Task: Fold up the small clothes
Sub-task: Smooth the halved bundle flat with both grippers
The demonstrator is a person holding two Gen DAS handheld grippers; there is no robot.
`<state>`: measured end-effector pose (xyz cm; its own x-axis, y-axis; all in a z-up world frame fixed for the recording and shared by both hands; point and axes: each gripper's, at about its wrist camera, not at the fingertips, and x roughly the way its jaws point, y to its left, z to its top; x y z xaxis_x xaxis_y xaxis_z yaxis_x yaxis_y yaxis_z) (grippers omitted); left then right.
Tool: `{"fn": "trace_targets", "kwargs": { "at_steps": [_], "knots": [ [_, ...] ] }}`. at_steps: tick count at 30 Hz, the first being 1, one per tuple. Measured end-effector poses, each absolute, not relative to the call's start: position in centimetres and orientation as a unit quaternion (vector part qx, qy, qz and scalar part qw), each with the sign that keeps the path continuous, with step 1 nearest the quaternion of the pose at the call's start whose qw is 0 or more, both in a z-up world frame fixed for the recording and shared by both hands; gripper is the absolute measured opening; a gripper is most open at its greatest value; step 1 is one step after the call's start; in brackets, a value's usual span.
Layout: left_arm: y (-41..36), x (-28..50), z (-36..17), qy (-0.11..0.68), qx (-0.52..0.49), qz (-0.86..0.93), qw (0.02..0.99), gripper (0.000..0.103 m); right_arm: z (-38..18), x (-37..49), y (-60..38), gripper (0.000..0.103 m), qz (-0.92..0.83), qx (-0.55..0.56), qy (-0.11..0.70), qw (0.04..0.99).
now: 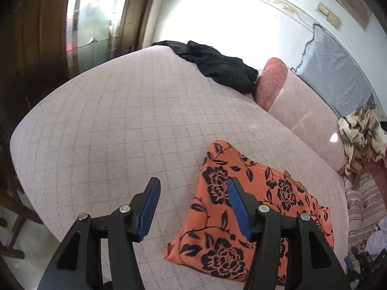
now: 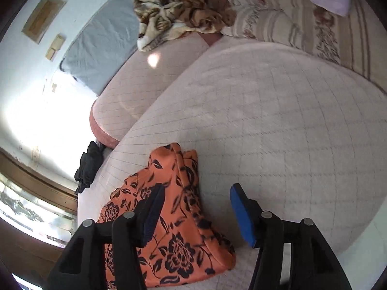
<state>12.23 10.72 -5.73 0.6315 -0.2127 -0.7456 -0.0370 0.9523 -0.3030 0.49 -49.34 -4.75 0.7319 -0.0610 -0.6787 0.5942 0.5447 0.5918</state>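
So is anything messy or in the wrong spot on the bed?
A little. The orange flowered cloth lies folded, but its top corner is bunched. A black garment sits crumpled at the bed's far edge, and a brown patterned blanket is heaped up. Nothing looks spilled or broken.

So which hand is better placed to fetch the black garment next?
Probably left: its open tongs face the black garment across the bed, while in the right wrist view it sits far off to one side.

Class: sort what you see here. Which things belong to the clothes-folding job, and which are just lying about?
Belongs to the job:
orange floral garment
left gripper
right gripper

Just lying about:
black garment
brown patterned blanket
striped pillows
grey cushion
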Motion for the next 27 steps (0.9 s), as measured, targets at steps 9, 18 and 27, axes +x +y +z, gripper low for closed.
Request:
{"fn": "trace_targets", "kwargs": {
  "at_steps": [9,18,27],
  "knots": [
    [0.6,22.2,-12.3,0.521,-0.057,-0.072,0.848,0.059,-9.5,17.2,-49.7,0.039,-0.109,0.454,0.393,0.792],
    [0.7,24.8,-15.8,0.546,-0.020,-0.019,0.838,0.082,-10.0,19.0,-51.0,0.028,-0.183,0.392,0.366,0.824],
    [1.6,17.7,-14.4,0.533,-0.038,-0.036,0.844,0.082,-9.0,19.7,-42.6,0.028,-0.011,0.378,0.395,0.837]
  ]
}}
